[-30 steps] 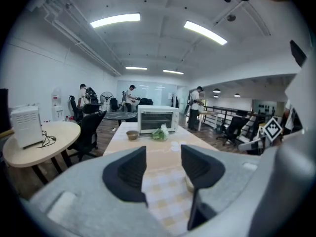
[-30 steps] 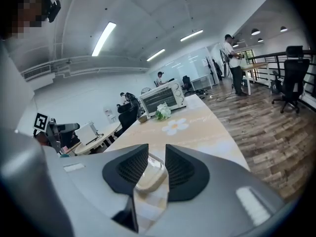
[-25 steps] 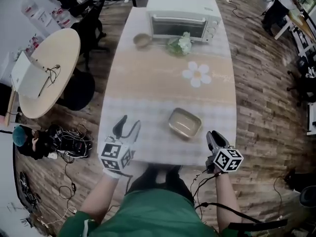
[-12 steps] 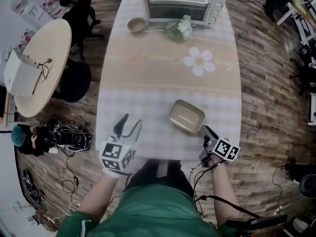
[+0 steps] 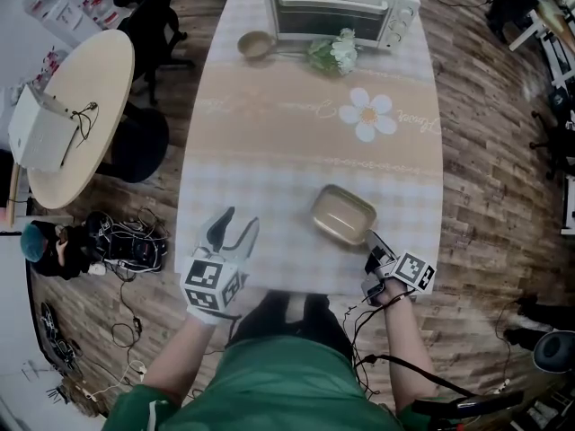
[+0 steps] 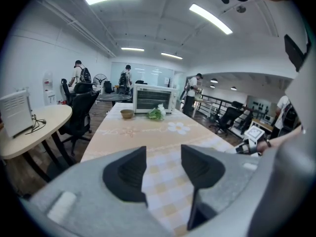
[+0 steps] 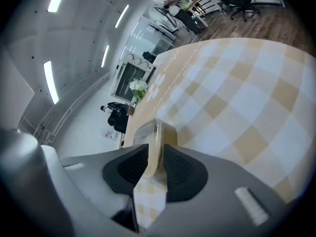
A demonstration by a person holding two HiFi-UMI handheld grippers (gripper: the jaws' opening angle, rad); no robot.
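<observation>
A white toaster oven (image 5: 340, 7) stands at the twelve o'clock end of the checked table (image 5: 260, 196). Just in front of it are a small bowl (image 5: 255, 44) toward eleven and a leafy bunch with white flowers (image 5: 332, 54). At nine o'clock, a round table (image 5: 94, 88) carries a white box (image 5: 38, 130).

Open tabletop (image 5: 269, 142) between pan (image 5: 343, 215) and distant oven (image 5: 340, 7)
</observation>
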